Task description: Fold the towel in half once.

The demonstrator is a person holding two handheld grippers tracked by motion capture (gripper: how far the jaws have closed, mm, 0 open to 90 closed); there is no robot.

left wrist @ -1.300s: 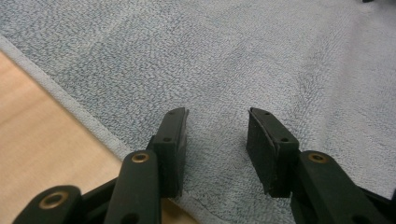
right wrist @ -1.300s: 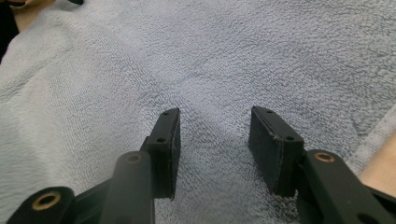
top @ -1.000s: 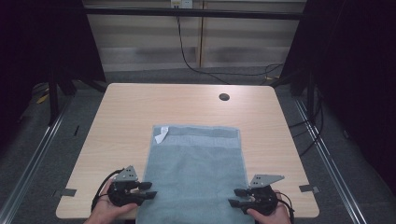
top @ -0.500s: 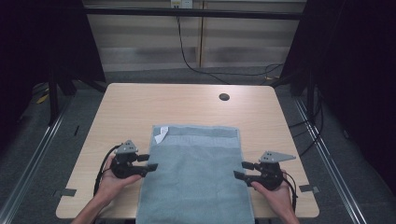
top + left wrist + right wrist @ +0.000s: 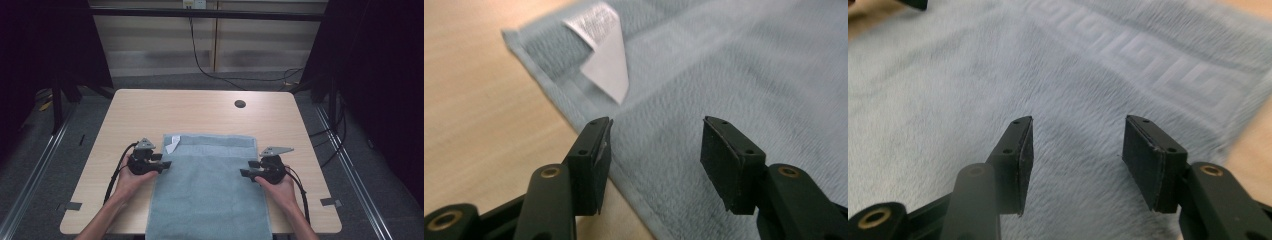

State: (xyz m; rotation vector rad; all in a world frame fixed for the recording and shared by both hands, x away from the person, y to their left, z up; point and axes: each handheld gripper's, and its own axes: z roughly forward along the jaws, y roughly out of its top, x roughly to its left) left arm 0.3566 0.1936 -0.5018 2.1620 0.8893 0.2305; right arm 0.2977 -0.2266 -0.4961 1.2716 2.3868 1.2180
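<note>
On the table (image 5: 150, 107) lies a blue towel (image 5: 210, 195). The left gripper (image 5: 159, 164) and right gripper (image 5: 248, 169) sit at its sides, jaws apart. They seem to hold nothing.

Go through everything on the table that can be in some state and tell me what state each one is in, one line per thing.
Towel: spread flat, near end hanging over the table edge.
Label: flipped up onto the towel's far left corner.
Left gripper: jaws open at the towel's left edge, holding nothing.
Right gripper: jaws open at the right edge, holding nothing.
</note>
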